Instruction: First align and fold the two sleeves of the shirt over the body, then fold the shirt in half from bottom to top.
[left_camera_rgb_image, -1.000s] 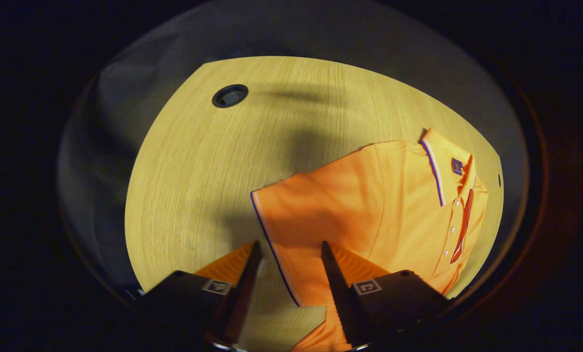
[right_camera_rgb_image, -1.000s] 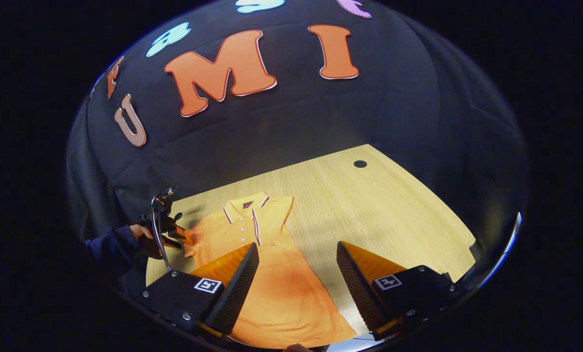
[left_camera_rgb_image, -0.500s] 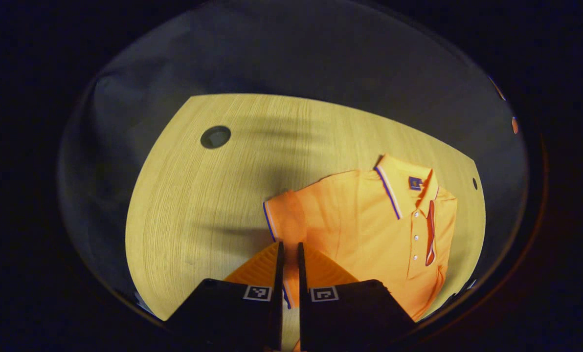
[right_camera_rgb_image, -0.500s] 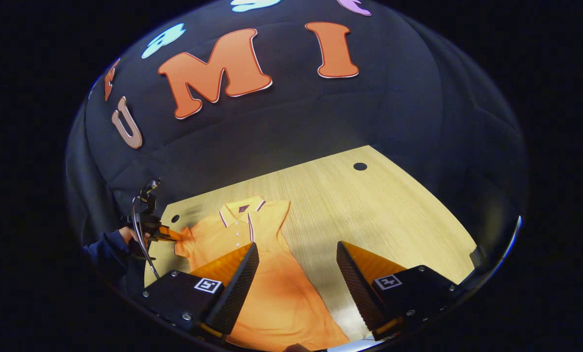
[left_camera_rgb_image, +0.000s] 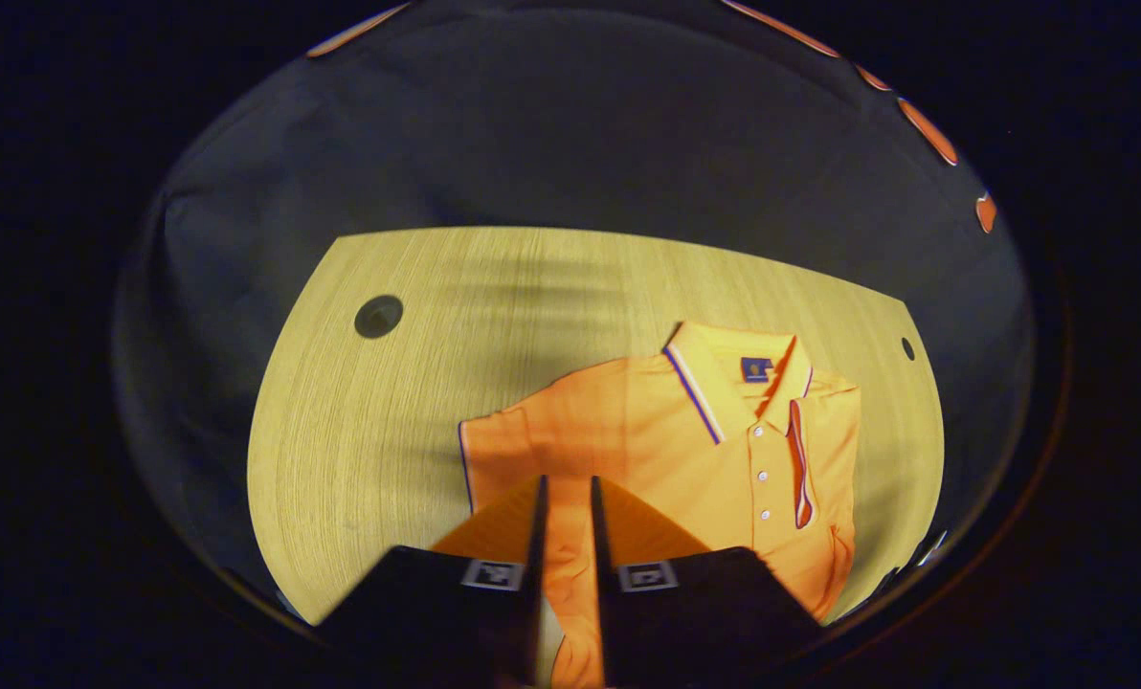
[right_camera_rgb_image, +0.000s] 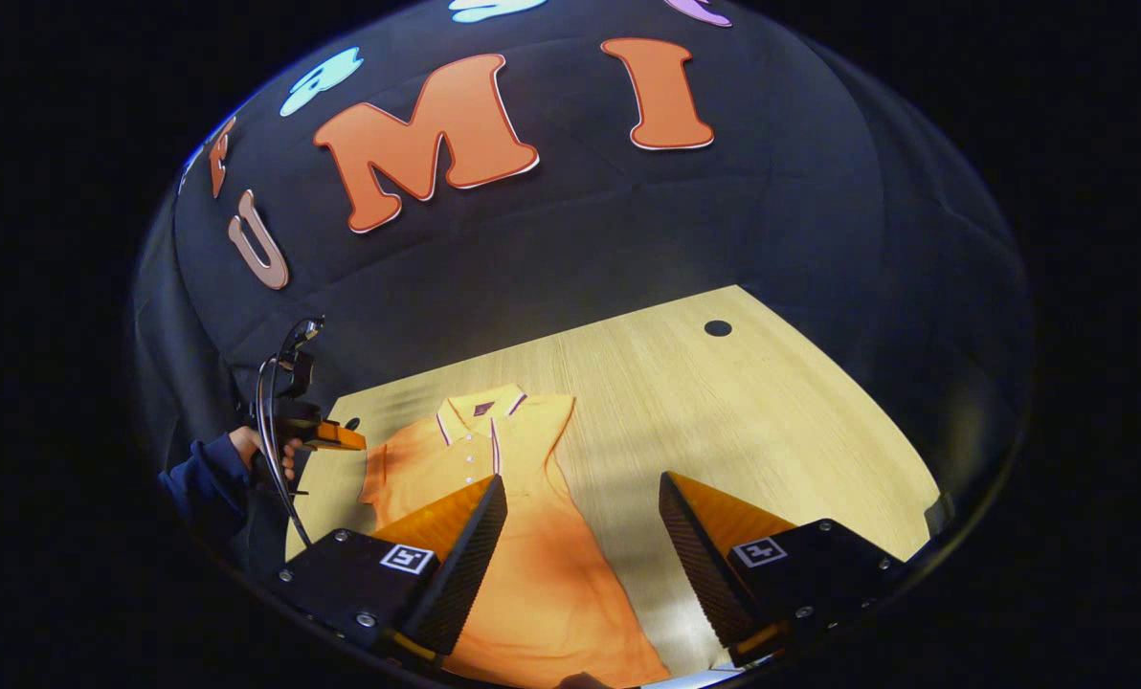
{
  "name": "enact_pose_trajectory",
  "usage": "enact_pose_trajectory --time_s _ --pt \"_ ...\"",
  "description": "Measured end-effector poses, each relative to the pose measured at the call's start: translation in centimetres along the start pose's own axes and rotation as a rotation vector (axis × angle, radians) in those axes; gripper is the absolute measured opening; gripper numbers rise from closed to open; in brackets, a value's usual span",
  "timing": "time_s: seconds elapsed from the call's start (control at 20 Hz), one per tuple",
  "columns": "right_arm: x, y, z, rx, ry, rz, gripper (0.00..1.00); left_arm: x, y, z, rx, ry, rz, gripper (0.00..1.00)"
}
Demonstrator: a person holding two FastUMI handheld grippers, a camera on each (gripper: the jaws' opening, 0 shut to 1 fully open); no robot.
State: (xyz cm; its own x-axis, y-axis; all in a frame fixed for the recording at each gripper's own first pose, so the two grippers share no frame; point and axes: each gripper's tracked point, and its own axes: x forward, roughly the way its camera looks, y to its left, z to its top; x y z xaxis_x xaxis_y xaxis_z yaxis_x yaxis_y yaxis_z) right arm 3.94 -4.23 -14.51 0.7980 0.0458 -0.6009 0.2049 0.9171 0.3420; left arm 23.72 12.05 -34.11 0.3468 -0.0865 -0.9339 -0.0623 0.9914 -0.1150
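Observation:
An orange polo shirt (left_camera_rgb_image: 704, 450) lies face up on the wooden table (left_camera_rgb_image: 417, 383), collar toward the far wall. One short sleeve (left_camera_rgb_image: 494, 450) sticks out to the side. My left gripper (left_camera_rgb_image: 566, 483) is shut on that sleeve near its striped hem. In the right gripper view, the left gripper (right_camera_rgb_image: 346, 438) is held by a hand just above the table at the tip of the sleeve (right_camera_rgb_image: 374, 474). My right gripper (right_camera_rgb_image: 582, 478) hangs open over the lower body of the shirt (right_camera_rgb_image: 542, 574) with nothing between its fingers. The shirt's other side (left_camera_rgb_image: 853, 431) runs as a straight edge.
Two round cable holes (left_camera_rgb_image: 379, 316) (left_camera_rgb_image: 907, 348) sit in the tabletop near its far corners. Bare wood (right_camera_rgb_image: 771, 421) stretches to the right of the shirt. A dark sleeve (right_camera_rgb_image: 197, 483) of the person shows at the table's left edge.
The left gripper went from open around the sleeve hem to shut on it, then rose and drew the sleeve outward a little. The right gripper stayed open and almost still.

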Motion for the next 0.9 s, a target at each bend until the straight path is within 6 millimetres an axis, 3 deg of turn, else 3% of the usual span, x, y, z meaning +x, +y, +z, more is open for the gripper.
enact_pose_trajectory --time_s 0.1,0.2,0.45,0.6,0.75,0.8,0.85,0.9 --pt "0.0 -0.9 -0.2 0.014 0.009 -0.011 0.97 1.3 2.5 -1.1 -0.011 0.055 0.056 0.61" --pt "-0.2 -1.3 -0.4 0.024 0.013 -0.021 0.97 2.6 3.5 -1.8 -0.022 0.094 0.08 0.66" --pt "-0.3 -2.2 -1.8 0.028 0.043 -0.044 0.97 5.7 3.8 -4.0 -0.037 0.174 0.101 0.75" --pt "-0.4 -2.6 -1.9 0.031 0.043 -0.056 0.97 5.6 4.9 -3.9 -0.052 0.165 0.076 0.66" --pt "0.0 -2.9 -2.4 0.046 0.054 -0.067 0.97 5.7 4.4 -4.0 -0.002 0.166 0.079 0.6" --pt "0.2 -2.6 -2.4 0.058 0.054 -0.06 0.97 5.1 3.6 -2.7 0.016 0.15 0.057 0.57" --pt "0.2 -2.4 -2.5 0.069 0.055 -0.055 0.98 6.3 3.7 -3.8 -0.006 0.125 0.048 0.52" --pt "0.3 -2.1 -2.7 0.075 0.059 -0.048 0.97 6.3 2.9 -3.7 0.015 0.133 0.048 0.13"
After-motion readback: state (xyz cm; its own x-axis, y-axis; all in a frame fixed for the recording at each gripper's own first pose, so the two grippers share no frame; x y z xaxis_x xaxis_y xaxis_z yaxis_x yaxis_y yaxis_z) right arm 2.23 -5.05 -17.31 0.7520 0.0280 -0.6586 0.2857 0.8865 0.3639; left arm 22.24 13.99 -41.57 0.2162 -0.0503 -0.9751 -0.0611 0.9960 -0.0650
